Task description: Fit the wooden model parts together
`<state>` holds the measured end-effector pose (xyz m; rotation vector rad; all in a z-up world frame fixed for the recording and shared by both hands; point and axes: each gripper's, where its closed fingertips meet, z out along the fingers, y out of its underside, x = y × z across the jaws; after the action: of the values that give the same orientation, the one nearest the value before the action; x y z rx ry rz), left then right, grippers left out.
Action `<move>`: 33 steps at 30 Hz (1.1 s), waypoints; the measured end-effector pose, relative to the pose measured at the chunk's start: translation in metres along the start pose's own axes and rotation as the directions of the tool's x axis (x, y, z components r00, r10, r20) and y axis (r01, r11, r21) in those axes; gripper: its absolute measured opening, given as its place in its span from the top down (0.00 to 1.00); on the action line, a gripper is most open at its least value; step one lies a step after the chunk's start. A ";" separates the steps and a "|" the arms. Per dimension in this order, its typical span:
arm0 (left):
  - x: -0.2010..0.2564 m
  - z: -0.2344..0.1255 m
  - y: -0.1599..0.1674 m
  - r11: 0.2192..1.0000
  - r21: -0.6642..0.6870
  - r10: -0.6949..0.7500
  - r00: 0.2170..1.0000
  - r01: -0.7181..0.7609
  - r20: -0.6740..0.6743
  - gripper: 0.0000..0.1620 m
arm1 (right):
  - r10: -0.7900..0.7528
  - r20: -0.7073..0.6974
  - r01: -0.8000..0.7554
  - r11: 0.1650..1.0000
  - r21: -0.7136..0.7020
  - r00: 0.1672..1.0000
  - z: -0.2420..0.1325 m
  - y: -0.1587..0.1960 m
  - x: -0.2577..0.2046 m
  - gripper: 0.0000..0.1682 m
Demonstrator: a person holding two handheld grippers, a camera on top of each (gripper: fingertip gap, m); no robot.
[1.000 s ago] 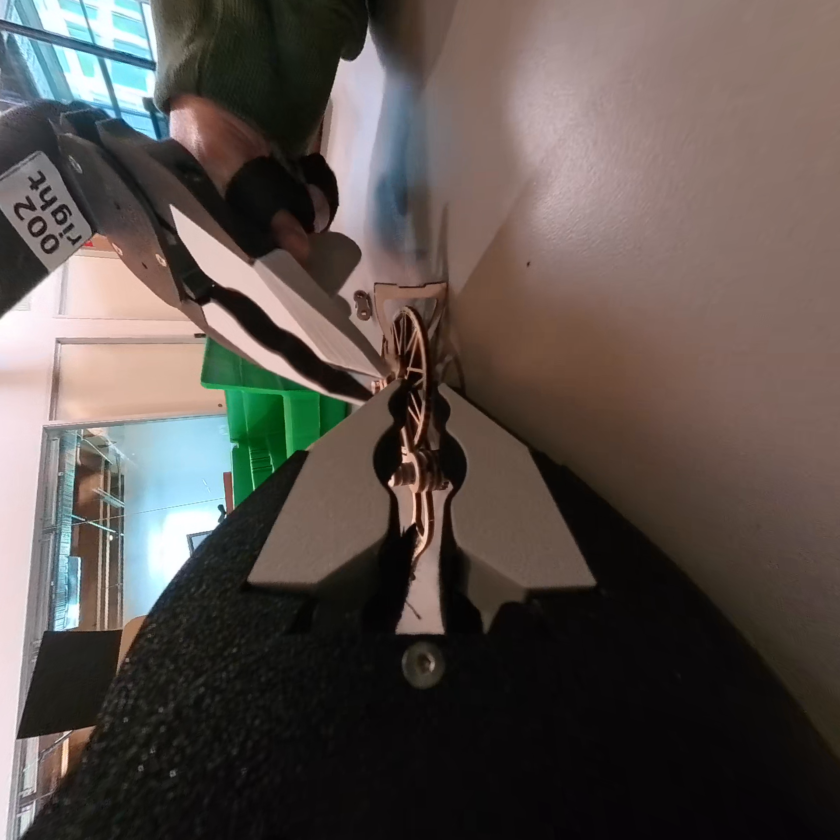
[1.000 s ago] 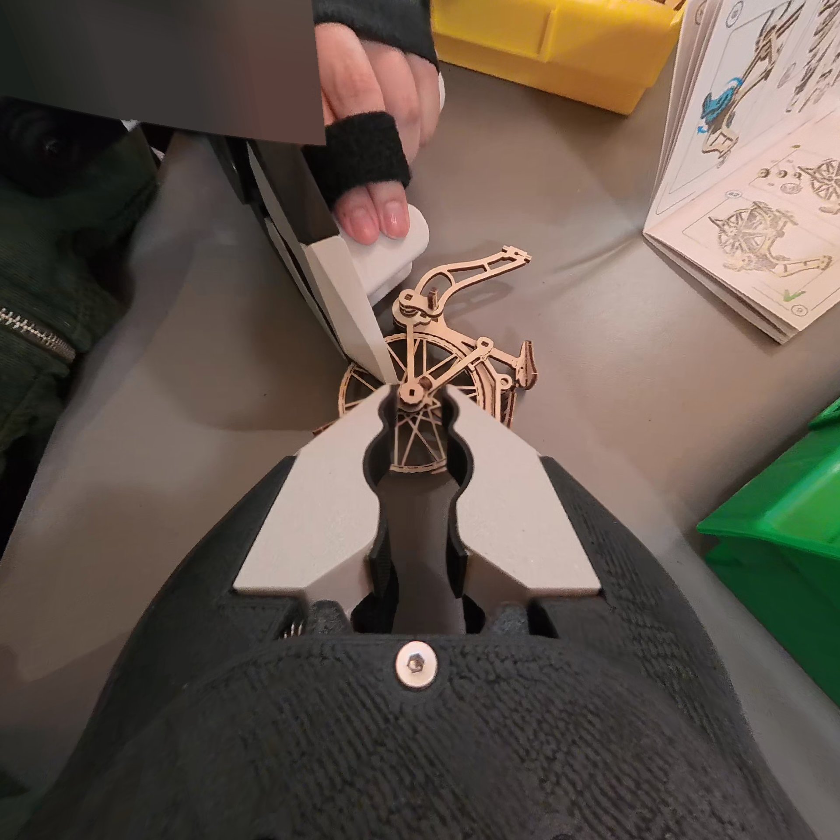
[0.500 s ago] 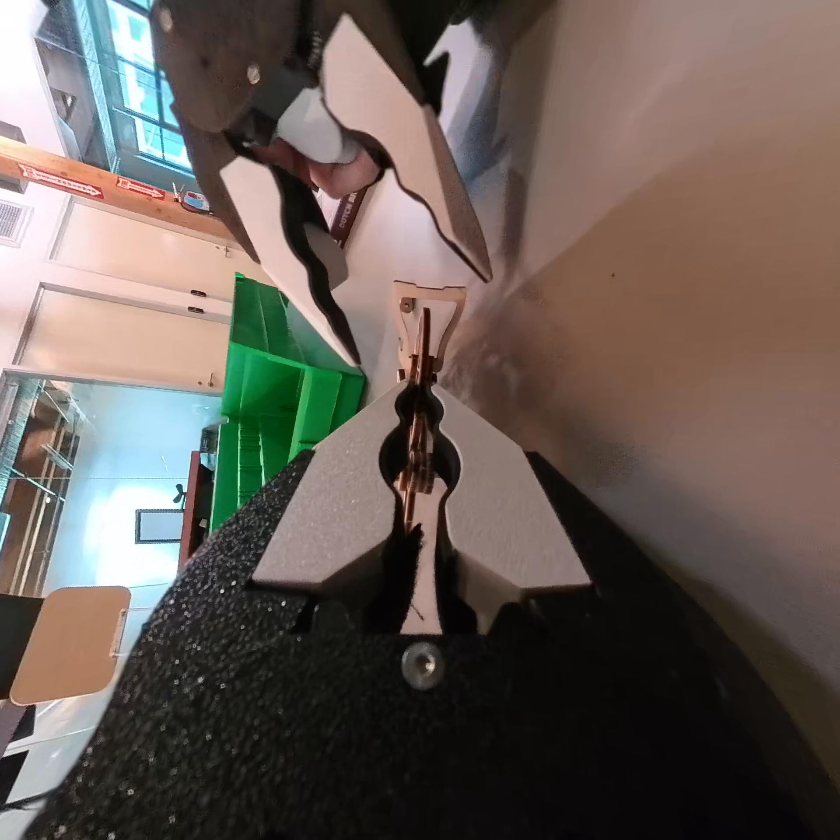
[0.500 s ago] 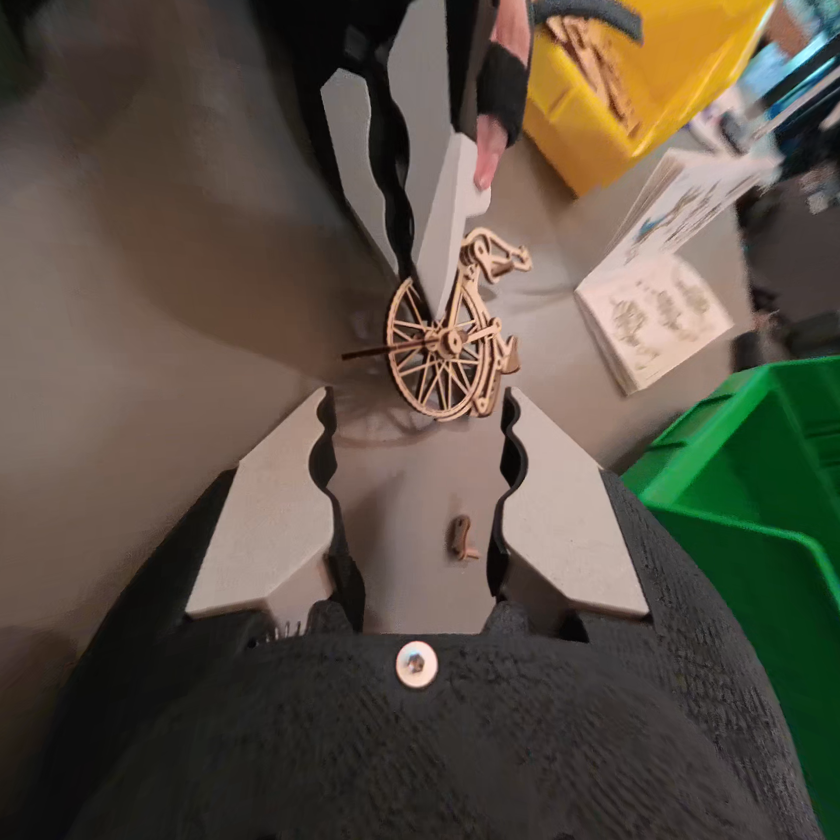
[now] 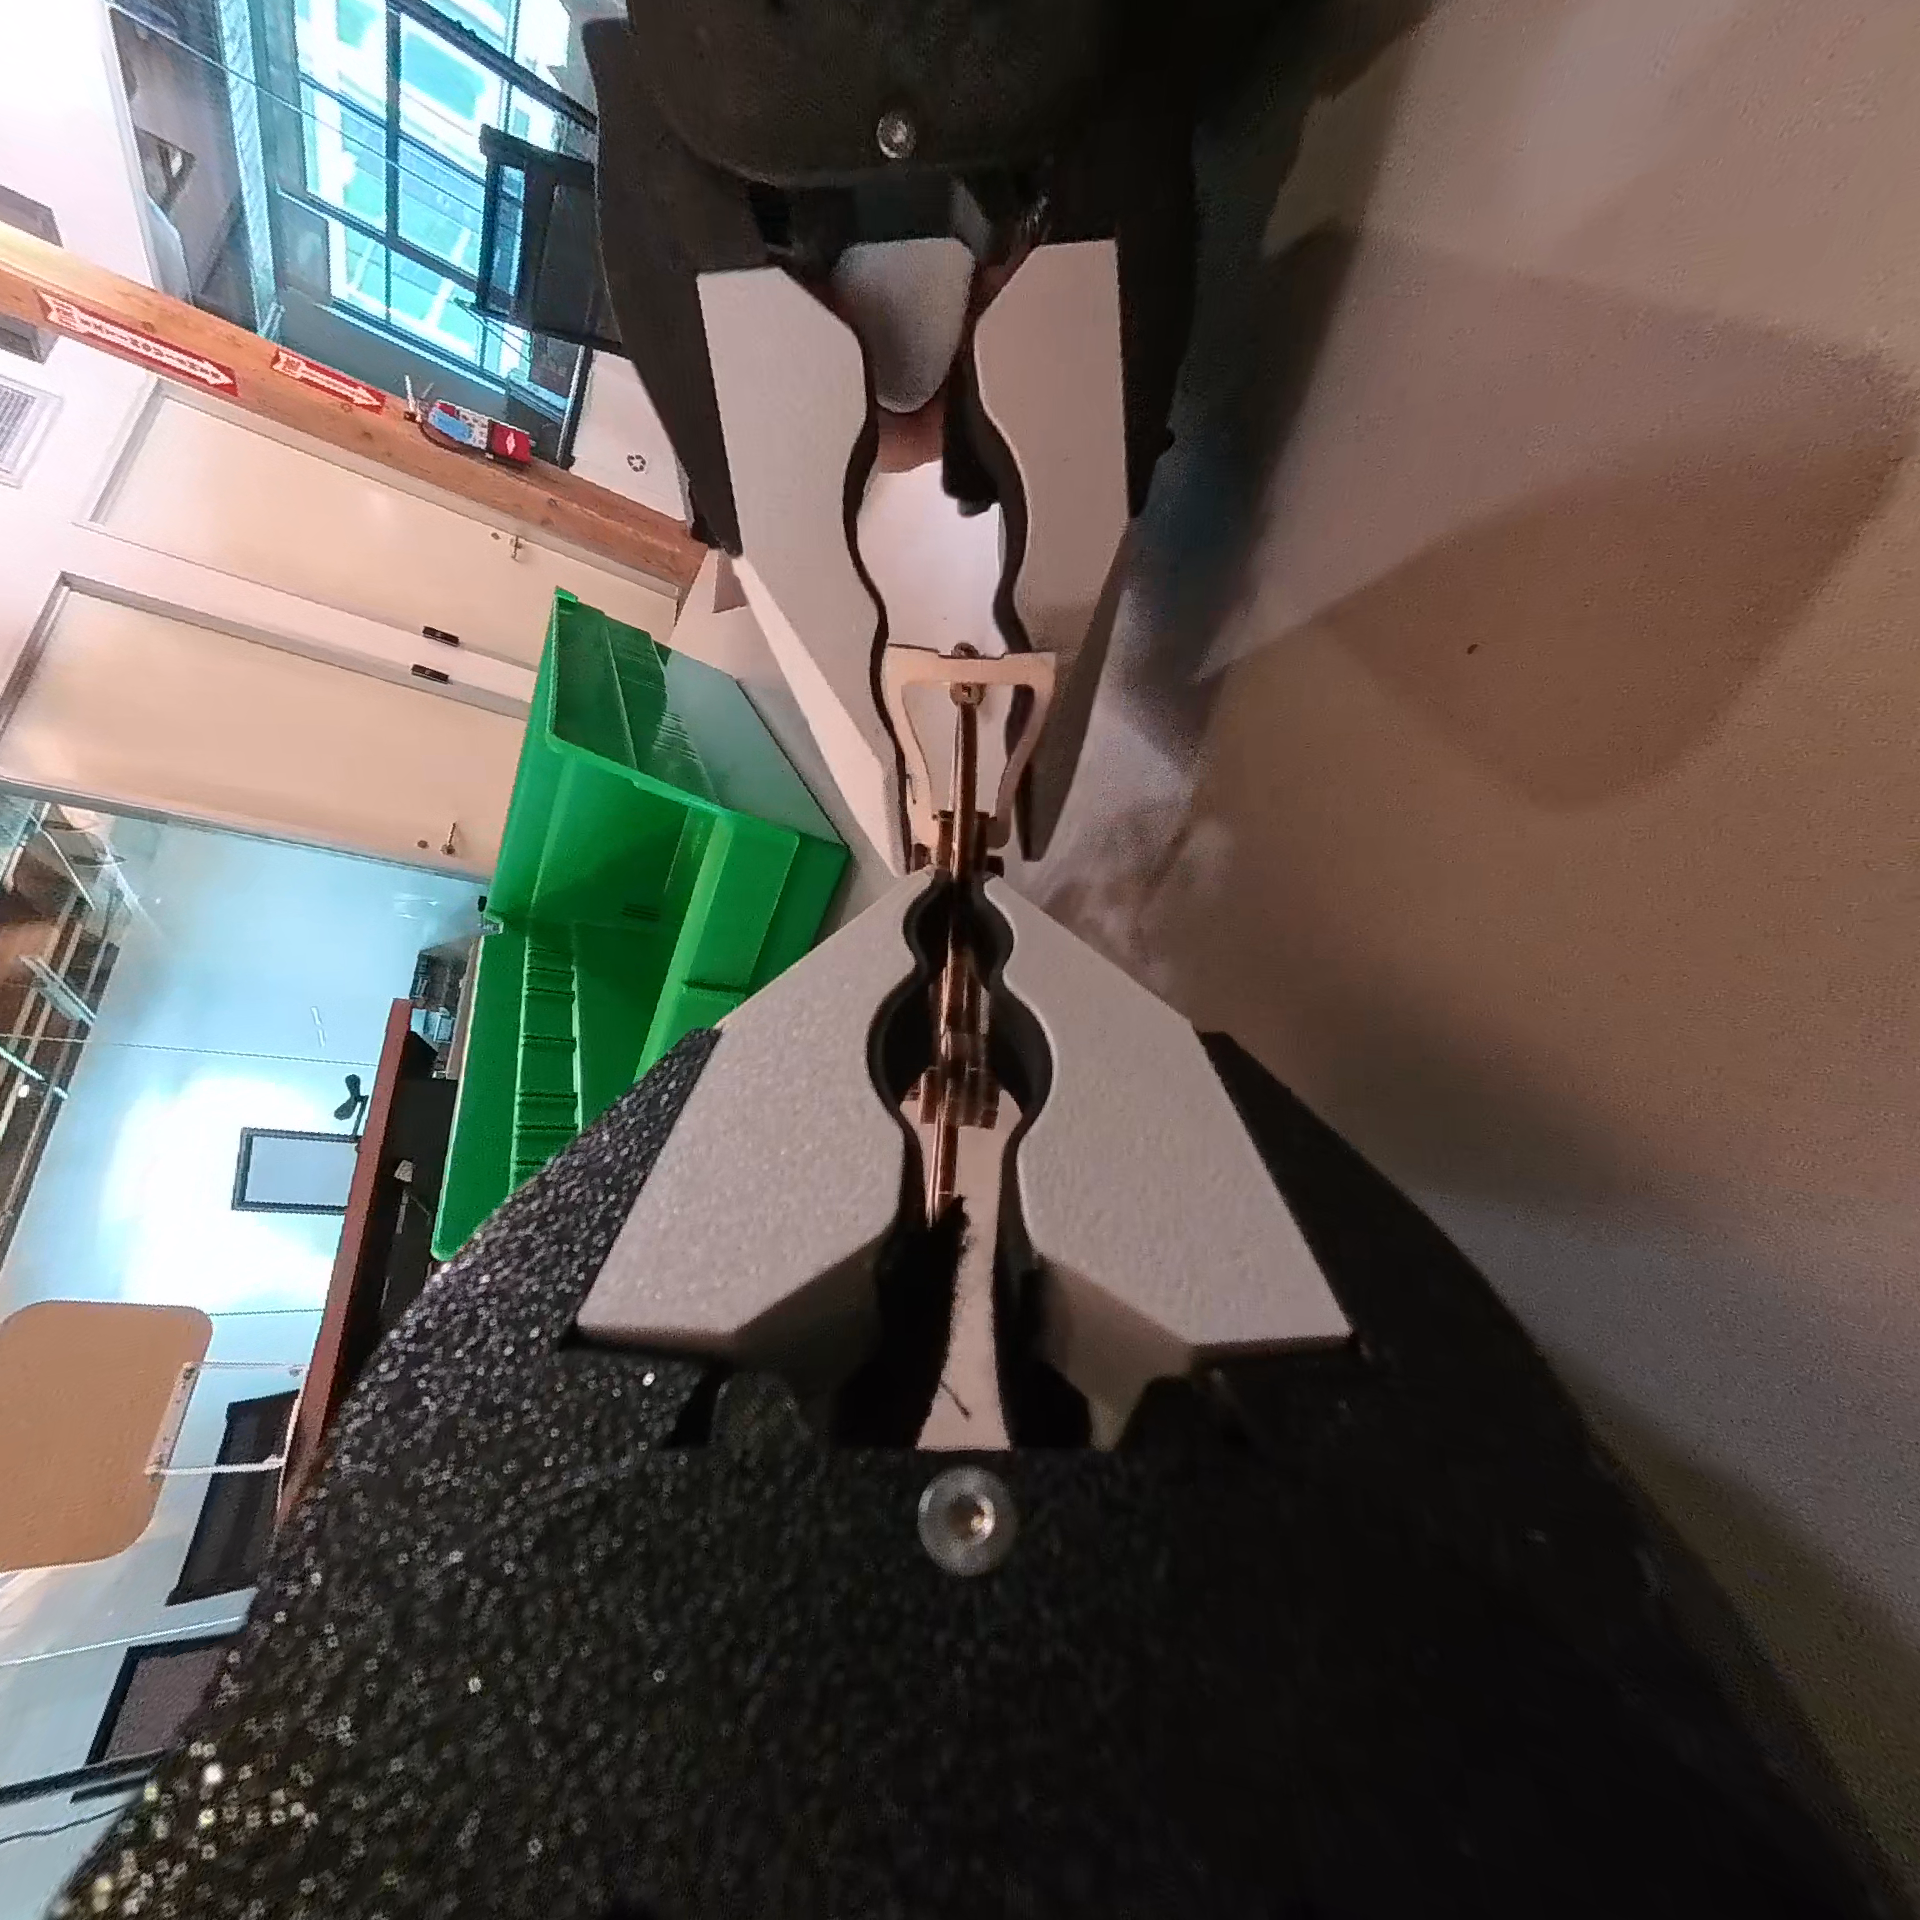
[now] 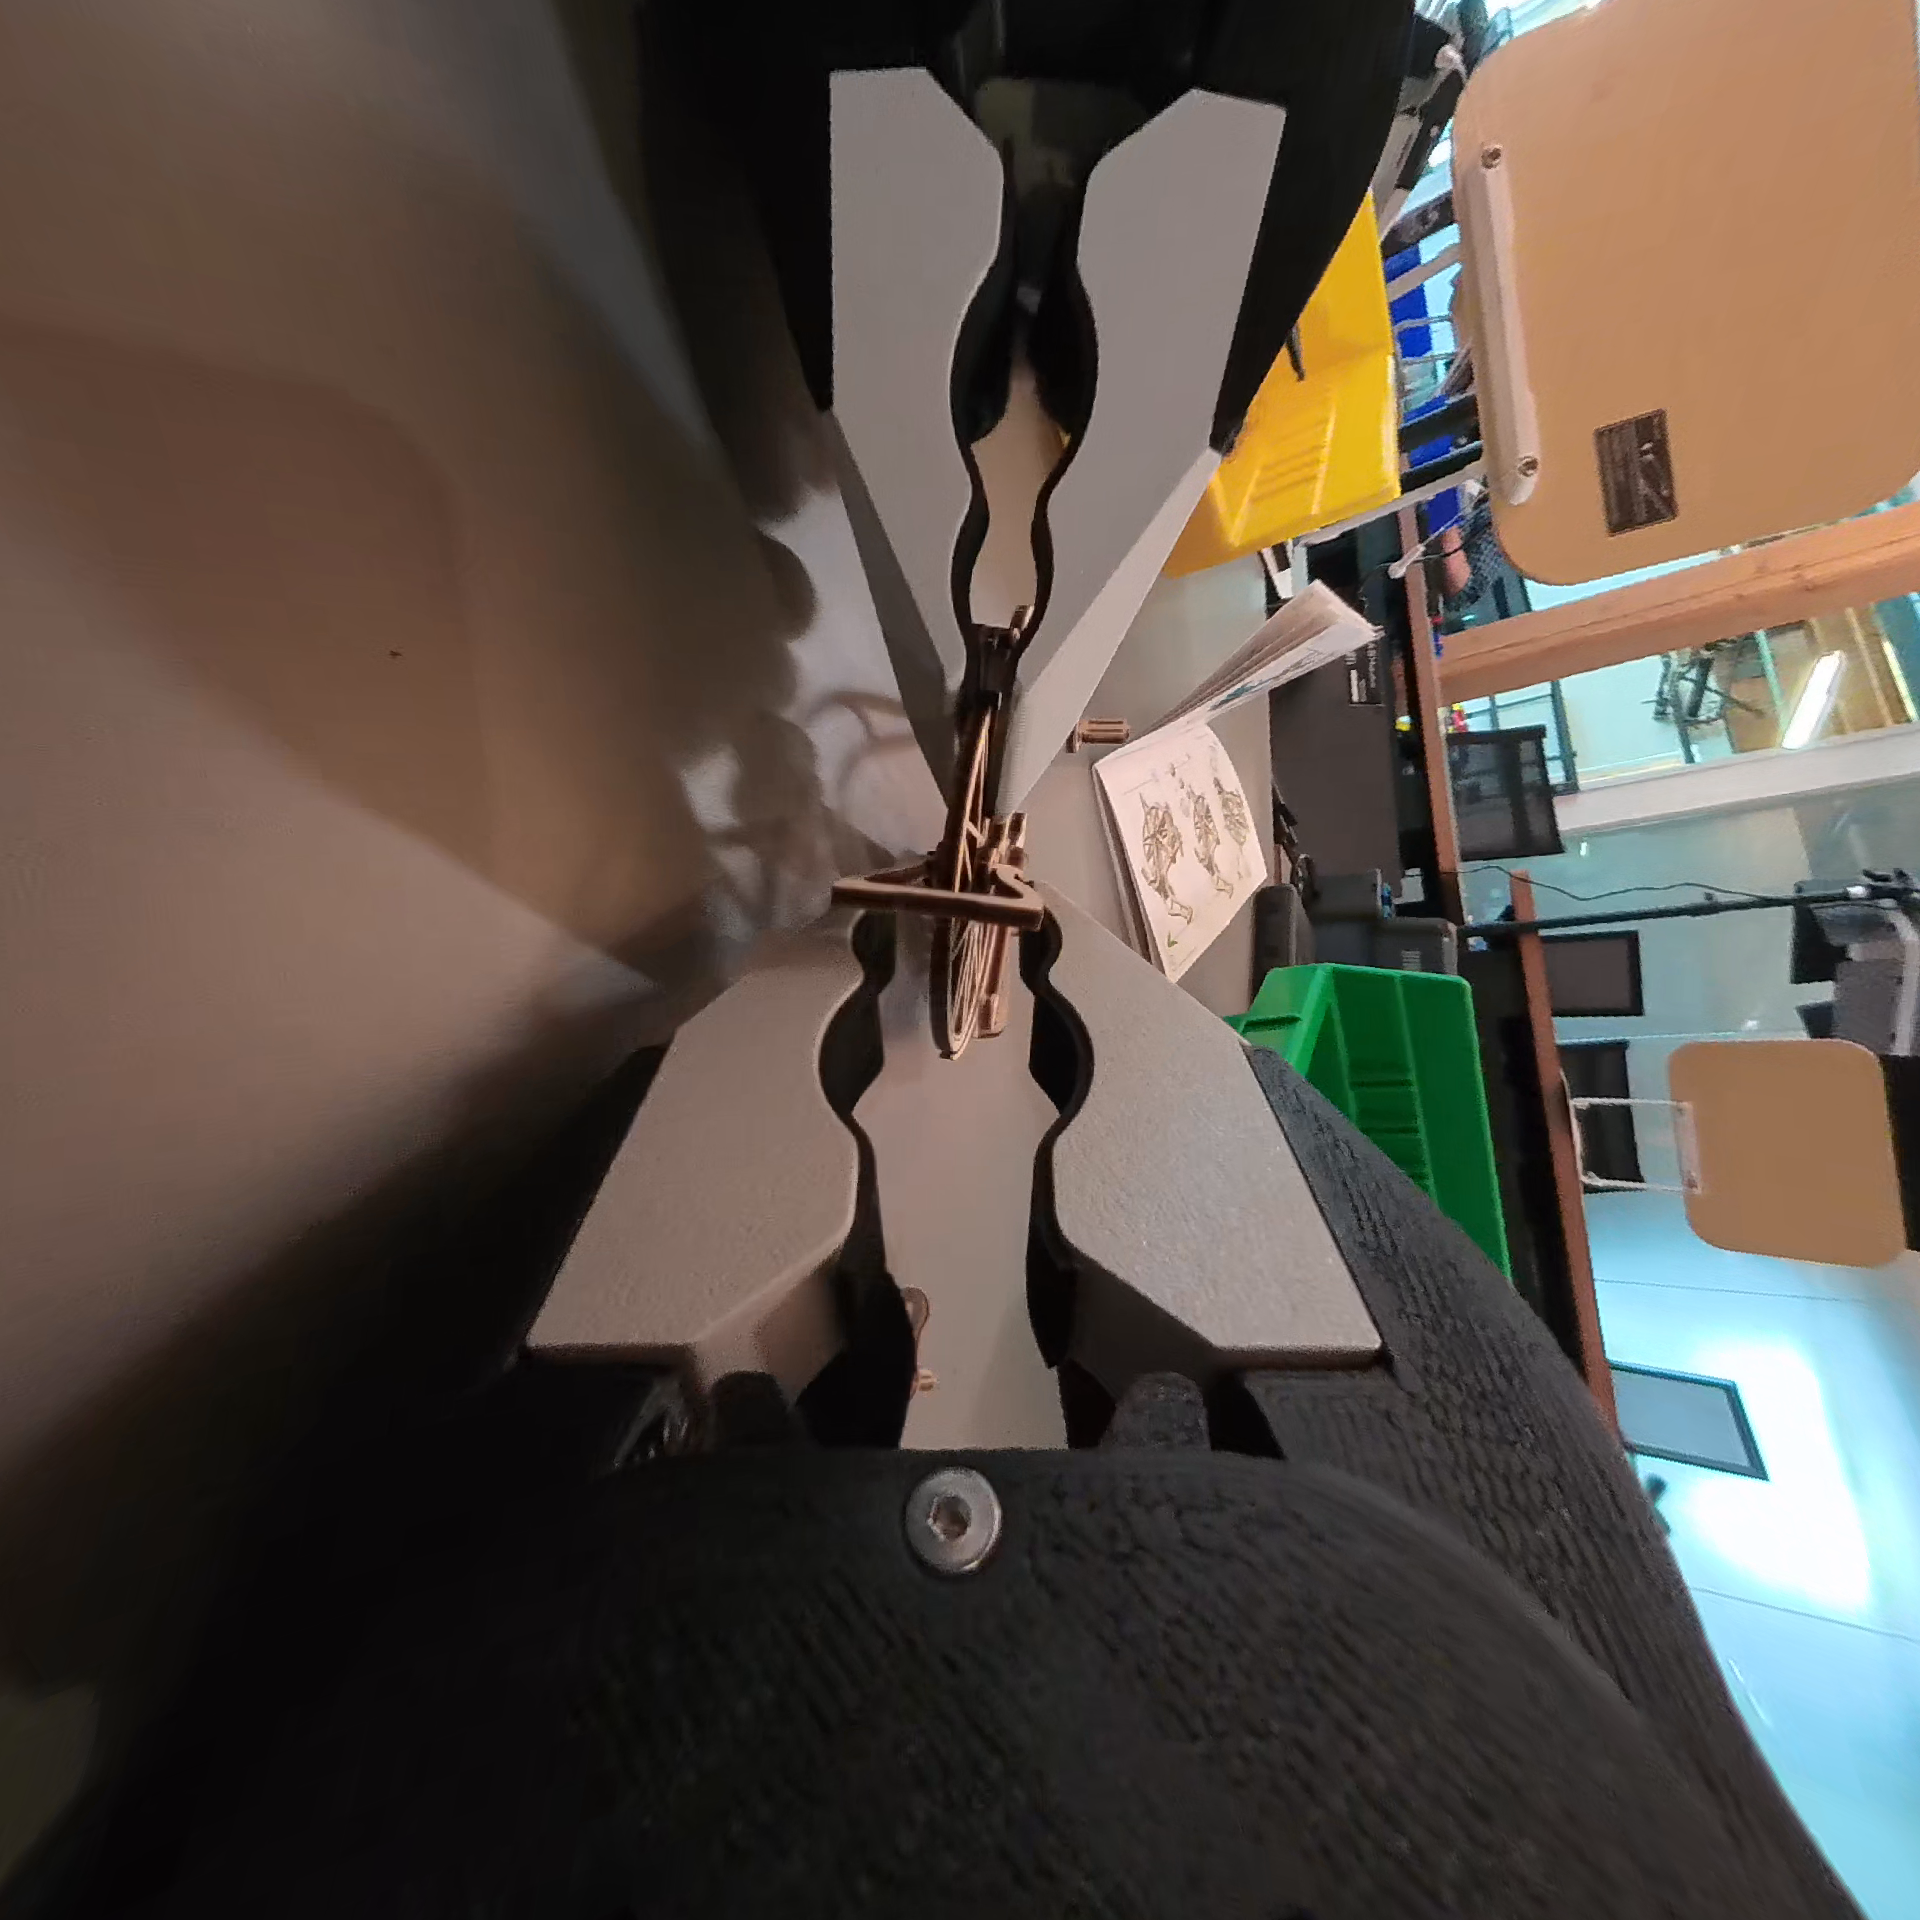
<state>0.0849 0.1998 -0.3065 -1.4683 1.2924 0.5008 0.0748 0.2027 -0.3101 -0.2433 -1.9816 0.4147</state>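
While both wrist views are rolled onto their sides, the two grippers are meeting nose to nose over a grey table (image 5: 1558, 935). Nearest in the left wrist view, the left gripper (image 5: 961, 883) is pinching the wooden model (image 5: 961, 1029) edge-on, its jaws pressed against the thin wheel from either side. Just beyond, toward twelve o'clock, the model's wide fork piece (image 5: 971, 665) is sitting between the tips of the right gripper (image 5: 961, 821), which is pointing straight back at the camera. A green bin (image 5: 644, 894) is lying farther off at about ten o'clock.

From the right wrist view, the right gripper (image 6: 945, 925) is holding its jaws spread, and the fork piece (image 6: 935, 896) is bridging the gap between its tips; whether it is gripped I cannot tell. The wheel (image 6: 971, 935) is standing edge-on just past them. At twelve o'clock the left gripper (image 6: 992, 665) is reaching in. Farther out, an instruction booklet (image 6: 1184, 842) is lying at two o'clock, with a yellow bin (image 6: 1309, 436) beyond.
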 end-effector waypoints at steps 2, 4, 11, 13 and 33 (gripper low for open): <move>0.000 0.000 0.002 1.000 0.005 -0.003 1.000 0.003 -0.005 1.00 | -0.006 -0.008 0.006 1.000 0.002 1.000 -0.001 0.000 0.001 0.88; 0.001 0.000 0.002 1.000 0.004 0.006 1.000 -0.006 -0.011 1.00 | -0.007 -0.002 0.007 1.000 -0.002 1.000 -0.001 0.000 0.000 0.91; -0.002 0.006 0.002 0.998 -0.050 0.033 0.999 -0.032 0.018 0.76 | -0.002 0.014 0.002 1.000 0.009 1.000 0.000 -0.003 -0.003 0.92; 0.002 0.009 0.008 0.994 -0.093 0.049 0.999 -0.049 0.001 0.74 | 0.003 0.017 -0.004 1.000 0.015 1.000 0.000 -0.005 -0.003 0.92; 0.006 0.002 0.003 0.989 -0.072 0.130 0.991 -0.131 -0.019 0.91 | -0.004 0.021 0.003 0.998 0.057 1.000 -0.002 -0.014 -0.005 0.91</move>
<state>0.0849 0.1996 -0.3134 -1.4556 1.4005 0.6312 0.0794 0.1887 -0.3080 -0.2000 -1.9874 0.4724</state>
